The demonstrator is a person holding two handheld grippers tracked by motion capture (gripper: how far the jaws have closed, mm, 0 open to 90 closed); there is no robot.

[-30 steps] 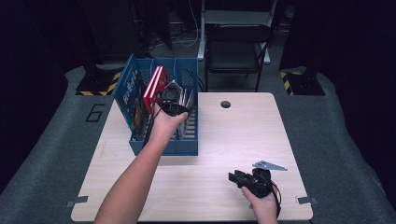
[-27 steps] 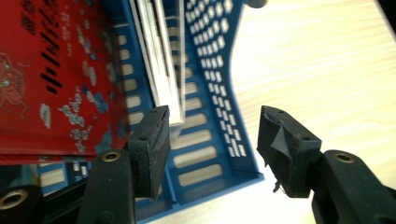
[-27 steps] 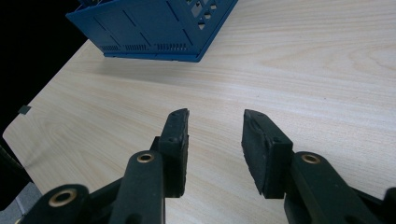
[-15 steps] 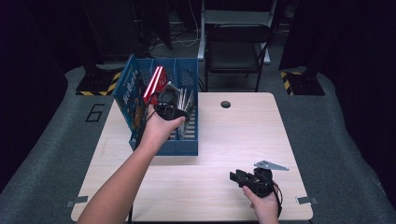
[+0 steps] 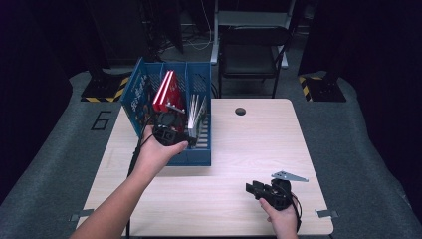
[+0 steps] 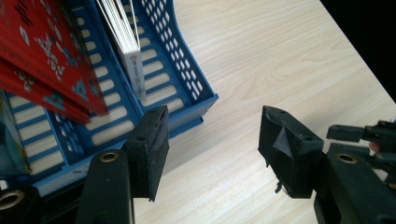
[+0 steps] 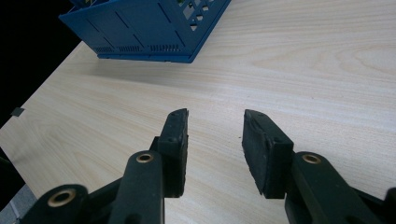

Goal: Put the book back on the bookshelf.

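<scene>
High view: blue file rack (image 5: pixel 199 149) sits on the wooden table (image 5: pixel 239 149) at its left-rear part, w/ dividers making several slots. Red folders (image 5: pixel 164 92) lean tilted in a slot near the rack's middle; a thin white-paged booklet (image 5: pixel 196 112) stands in the slot next to them, on the side nearer the table's middle. Left gripper (image 5: pixel 169 134) is held above the rack's near edge, person's left hand (image 5: pixel 157 152) wrapped round it. Left gripper view: its jaws are spread wide w/ nothing between the pads (image 6: pixel 149 144), just bare tabletop and the rack's front corner below; booklet (image 6: pixel 133 70) and red folders (image 6: pixel 46 56) sit further up in the rack. Right gripper (image 5: pixel 263 190) rests well apart from the rack, near the table's front-right edge, aimed back toward the rack. Right gripper view: jaws parted, empty, pads (image 7: pixel 175 144) over plain wood, rack (image 7: pixel 140 28) off ahead. Grey three-cornered plate (image 5: pixel 288 176) tops the right gripper.
</scene>
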